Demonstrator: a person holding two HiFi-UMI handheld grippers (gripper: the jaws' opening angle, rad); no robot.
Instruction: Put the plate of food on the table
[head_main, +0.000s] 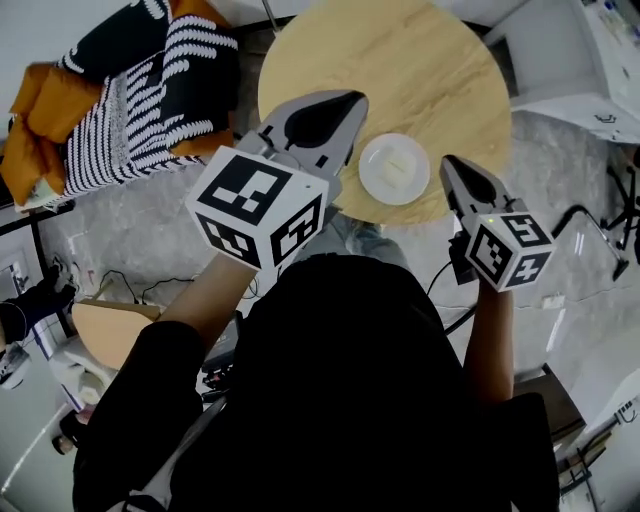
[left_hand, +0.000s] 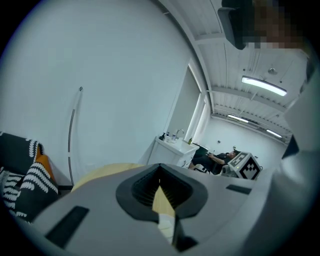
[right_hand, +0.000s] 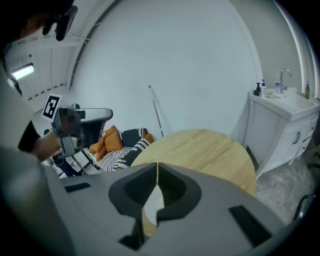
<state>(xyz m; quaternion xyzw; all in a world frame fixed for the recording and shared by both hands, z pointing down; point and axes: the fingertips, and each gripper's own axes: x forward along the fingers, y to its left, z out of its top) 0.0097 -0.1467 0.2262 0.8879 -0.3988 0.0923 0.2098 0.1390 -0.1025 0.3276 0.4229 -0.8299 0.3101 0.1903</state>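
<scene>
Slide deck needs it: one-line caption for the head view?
Plate of food near the edge of the round wooden table; left hand-held gripper and right hand-held gripper both shut and empty.

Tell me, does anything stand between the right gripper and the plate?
Nothing visible does. The plate sits on the round table near its edge; the right gripper, shut and empty, hangs just to its right with nothing between them.

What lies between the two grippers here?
The white plate of food, on the round table near its edge, lies between left gripper and right gripper; the head view shows it.
</scene>
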